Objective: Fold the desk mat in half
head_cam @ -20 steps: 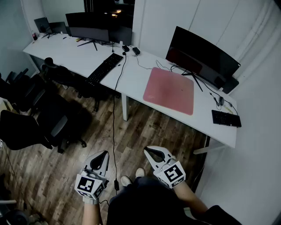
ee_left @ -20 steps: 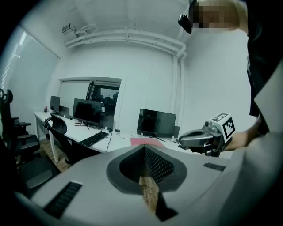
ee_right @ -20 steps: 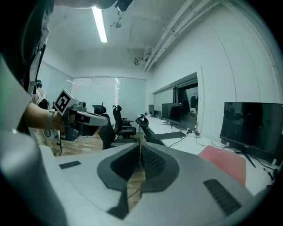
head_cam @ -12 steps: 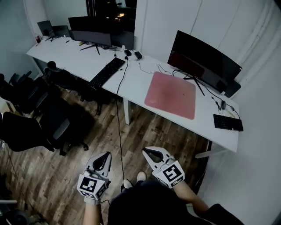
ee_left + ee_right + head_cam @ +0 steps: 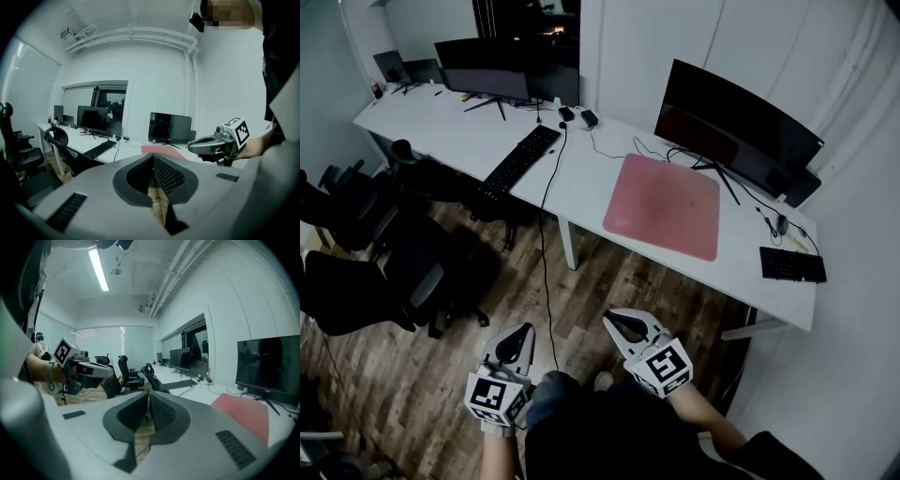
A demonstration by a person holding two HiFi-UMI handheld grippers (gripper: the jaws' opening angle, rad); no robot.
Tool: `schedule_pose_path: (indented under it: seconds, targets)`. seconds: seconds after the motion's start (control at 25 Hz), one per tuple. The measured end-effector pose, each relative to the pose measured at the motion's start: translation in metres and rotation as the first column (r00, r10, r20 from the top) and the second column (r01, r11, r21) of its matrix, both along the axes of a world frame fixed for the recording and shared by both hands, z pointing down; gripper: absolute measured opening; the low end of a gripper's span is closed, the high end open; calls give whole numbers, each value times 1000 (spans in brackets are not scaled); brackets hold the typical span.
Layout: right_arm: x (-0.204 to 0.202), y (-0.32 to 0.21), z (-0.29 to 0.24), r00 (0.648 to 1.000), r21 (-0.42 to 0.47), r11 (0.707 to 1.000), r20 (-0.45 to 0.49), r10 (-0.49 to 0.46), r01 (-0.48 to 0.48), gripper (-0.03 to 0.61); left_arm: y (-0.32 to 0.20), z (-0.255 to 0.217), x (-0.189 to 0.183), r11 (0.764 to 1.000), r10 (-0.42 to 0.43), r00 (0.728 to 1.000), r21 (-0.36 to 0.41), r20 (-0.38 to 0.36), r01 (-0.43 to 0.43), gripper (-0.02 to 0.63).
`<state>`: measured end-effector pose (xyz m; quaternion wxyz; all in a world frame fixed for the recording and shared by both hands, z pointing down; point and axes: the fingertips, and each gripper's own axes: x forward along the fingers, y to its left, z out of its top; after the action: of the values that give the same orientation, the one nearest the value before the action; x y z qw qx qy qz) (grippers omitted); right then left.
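A pink desk mat (image 5: 663, 206) lies flat on the long white desk (image 5: 581, 169), in front of a curved monitor (image 5: 736, 127). The mat also shows as a pink strip (image 5: 159, 149) in the left gripper view and at the right (image 5: 243, 414) in the right gripper view. Both grippers hang over the wooden floor, well short of the desk. My left gripper (image 5: 517, 339) is shut and holds nothing. My right gripper (image 5: 619, 322) is shut and empty too. Each gripper sees the other beside it.
A black keyboard (image 5: 512, 161) with a cable hanging to the floor lies left of the mat. A small keyboard (image 5: 791, 265) and a mouse (image 5: 782, 225) sit at the desk's right end. Black office chairs (image 5: 366, 272) stand at the left. More monitors (image 5: 483, 67) line the back.
The head view has shifted slightly, so the desk sits a little differently in the picture. Both grippers keep their places and stay shut.
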<state>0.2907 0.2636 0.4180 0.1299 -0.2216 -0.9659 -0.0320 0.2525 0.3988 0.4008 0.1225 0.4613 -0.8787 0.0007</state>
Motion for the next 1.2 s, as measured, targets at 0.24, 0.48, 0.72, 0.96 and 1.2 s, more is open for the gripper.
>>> schedule_pose_path:
  seconds: [0.24,0.48,0.72,0.96,1.2]
  targets:
    - [-39,-7,14,999,-2,1000,-29,15,-15,21,-12,14,-41,1000,18,999,6,-30,-18,8]
    - [-119,-11,22,995,37,997,-64,76,-74,21,-21,23,-134,996,91,996,23,-22,-90,8]
    - [-224,-4,19,980,87,981,-85,181,-173,21,-20,23,-249,975,218,974,44,-58,-216,8]
    - [-286,-14,18,948,130,948,-99,304,-290,22,-24,33,-321,942,335,939,28,-80,-334,8]
    - [-302,-60,37,895,157,904,-153,420,-397,23,-67,53,-355,902,429,896,-4,-116,-432,8]
